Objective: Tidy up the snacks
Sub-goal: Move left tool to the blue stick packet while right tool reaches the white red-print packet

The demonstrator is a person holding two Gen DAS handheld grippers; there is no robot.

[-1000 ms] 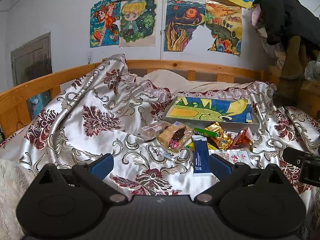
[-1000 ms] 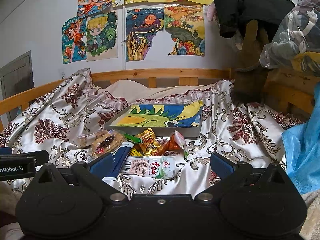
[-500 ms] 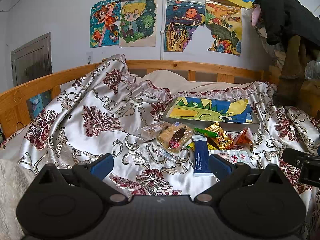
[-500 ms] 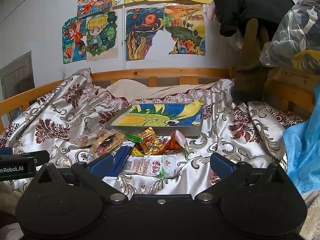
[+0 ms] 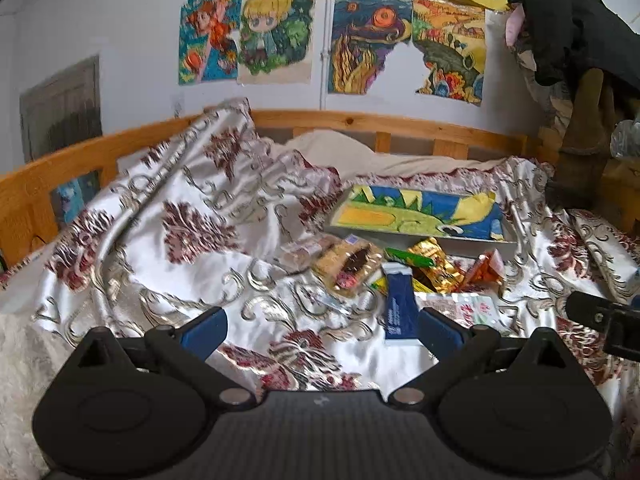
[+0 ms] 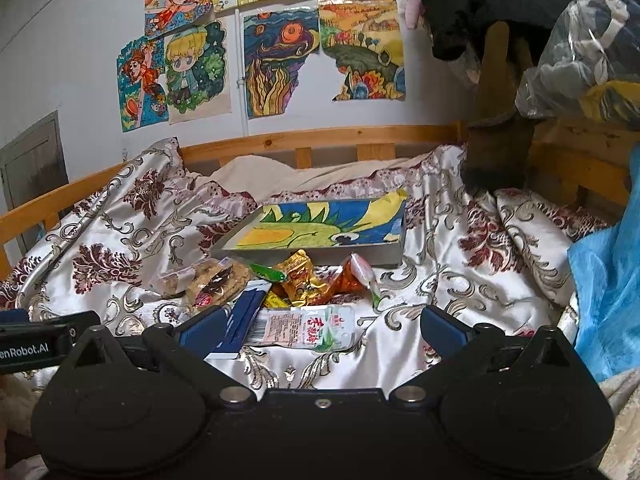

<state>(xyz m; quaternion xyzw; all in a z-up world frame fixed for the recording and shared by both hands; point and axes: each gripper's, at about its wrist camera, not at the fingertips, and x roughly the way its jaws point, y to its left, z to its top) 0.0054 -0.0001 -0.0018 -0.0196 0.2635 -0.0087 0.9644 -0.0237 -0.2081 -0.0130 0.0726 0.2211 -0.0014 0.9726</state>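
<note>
Both the left gripper (image 5: 322,326) and right gripper (image 6: 320,326) are being held wide open, empty, barely shifted; the crinkly foil snack packets (image 6: 302,280) on the bed are being left untouched.

This is looking like a bedroom in a home. A wooden bed frame (image 6: 328,136) is running along a white wall (image 5: 120,40) far beyond the fingers, and a satin bedspread (image 5: 192,216) with maroon floral patterns is lying rumpled ahead of them, with a cream pillow (image 6: 256,172) showing behind it. Hand-coloured drawings (image 6: 280,64) are hanging on the wall above the rail. Dark clothing (image 6: 472,4) is hanging up to the right, beside a plastic bag of clothes (image 6: 588,44).
</note>
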